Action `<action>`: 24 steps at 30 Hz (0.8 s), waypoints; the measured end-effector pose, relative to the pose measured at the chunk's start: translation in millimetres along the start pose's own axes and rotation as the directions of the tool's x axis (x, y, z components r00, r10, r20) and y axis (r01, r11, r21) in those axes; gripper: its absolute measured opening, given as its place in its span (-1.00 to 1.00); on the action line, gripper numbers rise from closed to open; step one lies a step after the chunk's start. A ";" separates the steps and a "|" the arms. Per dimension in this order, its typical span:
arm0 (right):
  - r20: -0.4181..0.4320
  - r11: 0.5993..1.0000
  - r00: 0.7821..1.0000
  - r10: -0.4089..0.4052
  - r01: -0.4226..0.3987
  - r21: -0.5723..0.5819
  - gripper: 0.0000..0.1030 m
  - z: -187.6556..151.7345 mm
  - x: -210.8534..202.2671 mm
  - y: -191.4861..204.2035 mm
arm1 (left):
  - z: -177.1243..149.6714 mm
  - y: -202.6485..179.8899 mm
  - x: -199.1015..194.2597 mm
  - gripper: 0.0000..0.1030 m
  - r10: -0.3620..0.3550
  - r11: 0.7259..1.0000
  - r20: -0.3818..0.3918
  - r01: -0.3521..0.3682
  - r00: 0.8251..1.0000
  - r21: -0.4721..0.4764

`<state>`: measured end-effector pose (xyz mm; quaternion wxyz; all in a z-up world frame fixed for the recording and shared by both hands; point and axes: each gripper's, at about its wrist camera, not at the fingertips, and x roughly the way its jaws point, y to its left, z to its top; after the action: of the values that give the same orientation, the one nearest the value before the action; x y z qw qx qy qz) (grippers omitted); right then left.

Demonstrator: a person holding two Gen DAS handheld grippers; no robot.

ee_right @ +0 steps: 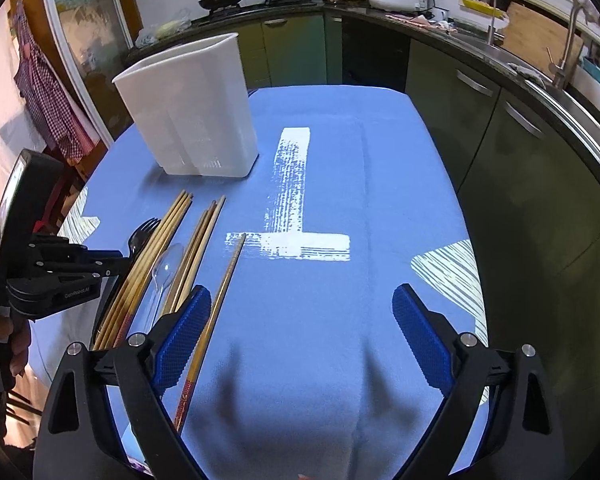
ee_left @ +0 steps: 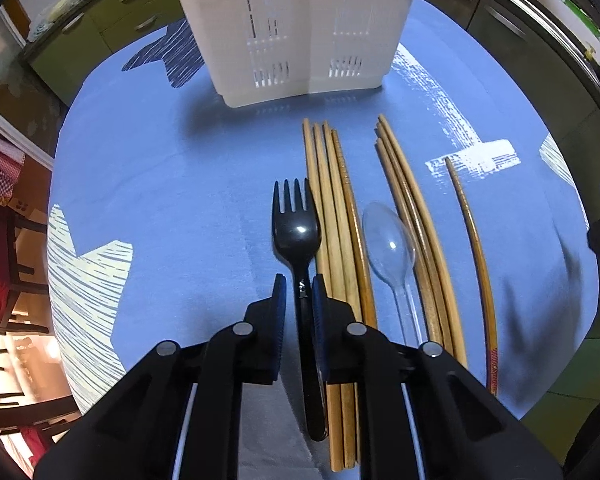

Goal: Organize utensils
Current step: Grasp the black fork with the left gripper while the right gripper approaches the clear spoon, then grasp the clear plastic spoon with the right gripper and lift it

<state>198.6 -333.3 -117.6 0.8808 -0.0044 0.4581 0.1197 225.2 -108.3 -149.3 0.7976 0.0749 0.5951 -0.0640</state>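
Note:
My left gripper [ee_left: 299,286] is shut on the neck of a black plastic fork [ee_left: 296,224], tines pointing away, low over the blue tablecloth [ee_left: 172,200]. The fork also shows in the right wrist view [ee_right: 142,232]. Right of it lie a bundle of light wooden chopsticks [ee_left: 332,208], a clear plastic spoon [ee_left: 390,244], a darker chopstick bundle [ee_left: 412,220] and a single chopstick [ee_left: 472,240]. The white slotted utensil holder [ee_left: 296,28] stands upright at the far side. My right gripper [ee_right: 302,300] is open and empty above the cloth, right of the single chopstick [ee_right: 220,292].
The table edge curves round, with green kitchen cabinets [ee_right: 480,112] beyond on the right and far side. A chair with red cloth [ee_left: 4,264] stands at the left. The cloth carries white and navy printed patches [ee_right: 292,200].

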 end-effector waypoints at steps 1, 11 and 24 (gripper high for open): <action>-0.012 1.000 1.000 0.003 -0.003 -0.004 0.72 1.2 2.3 0.8 | 0.4 -1.0 0.7 -0.75 0.002 1.000 -0.005 -0.002 1.000 0.005; -0.159 0.998 0.986 0.050 -0.055 -0.029 0.48 17.7 23.7 7.6 | 7.6 0.4 10.8 -0.75 0.027 0.999 -0.026 -0.027 0.999 0.020; -0.342 0.981 0.926 0.160 -0.188 -0.051 0.54 24.0 37.7 58.0 | 0.8 28.7 1.9 -0.83 0.064 0.998 0.011 -0.064 0.998 -0.009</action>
<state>226.2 -266.3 -128.2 0.7745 -0.0206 0.5950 0.2138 232.0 -80.4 -149.6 0.8028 0.0902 0.5883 -0.0364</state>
